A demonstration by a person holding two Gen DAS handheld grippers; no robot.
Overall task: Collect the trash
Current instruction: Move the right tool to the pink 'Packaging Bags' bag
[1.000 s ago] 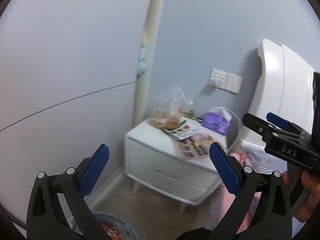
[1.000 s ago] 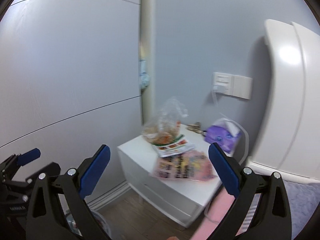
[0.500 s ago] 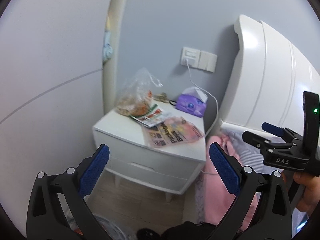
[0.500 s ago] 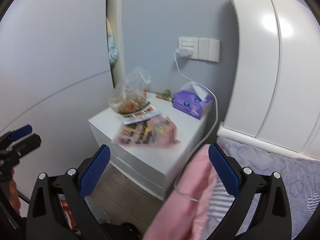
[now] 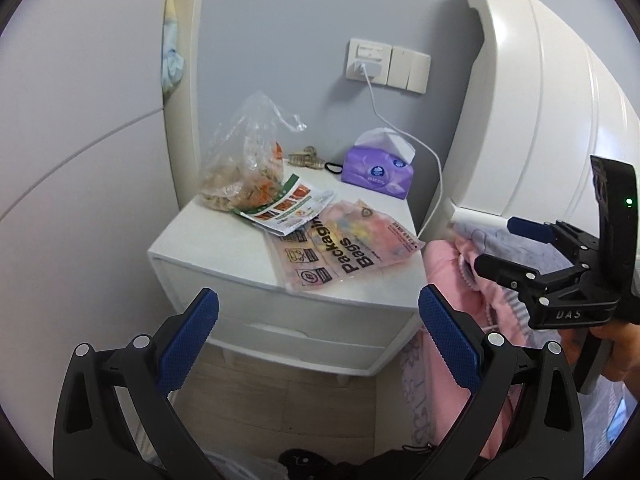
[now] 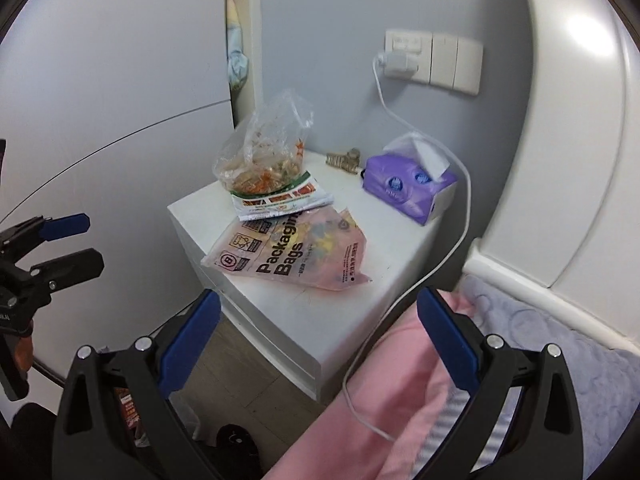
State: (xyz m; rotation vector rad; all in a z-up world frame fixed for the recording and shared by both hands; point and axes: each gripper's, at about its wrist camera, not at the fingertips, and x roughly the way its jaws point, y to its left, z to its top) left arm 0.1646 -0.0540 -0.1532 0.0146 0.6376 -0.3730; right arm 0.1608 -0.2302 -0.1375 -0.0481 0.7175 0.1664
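Observation:
On the white nightstand (image 5: 224, 252) (image 6: 400, 264) lie a clear plastic bag of food scraps (image 5: 244, 160) (image 6: 264, 152), a white and green wrapper (image 5: 286, 208) (image 6: 280, 200) and a pink "Packaging Bags" pouch (image 5: 344, 248) (image 6: 292, 252). My left gripper (image 5: 318, 340) is open and empty, in front of the nightstand's drawers. My right gripper (image 6: 318, 340) is open and empty, just short of the pouch; it also shows at the right of the left wrist view (image 5: 516, 244). The left gripper shows at the left edge of the right wrist view (image 6: 68, 244).
A purple tissue box (image 5: 378, 172) (image 6: 408, 188), a hair clip (image 6: 342, 160) and a white charger cable (image 6: 448, 256) are at the back of the nightstand. A pink blanket (image 6: 392, 396) and bed lie to the right. A lined bin with trash (image 6: 128, 408) stands on the floor at lower left.
Both grippers have swung right and moved closer to the nightstand, which now sits larger and more central. Both stay open and empty.

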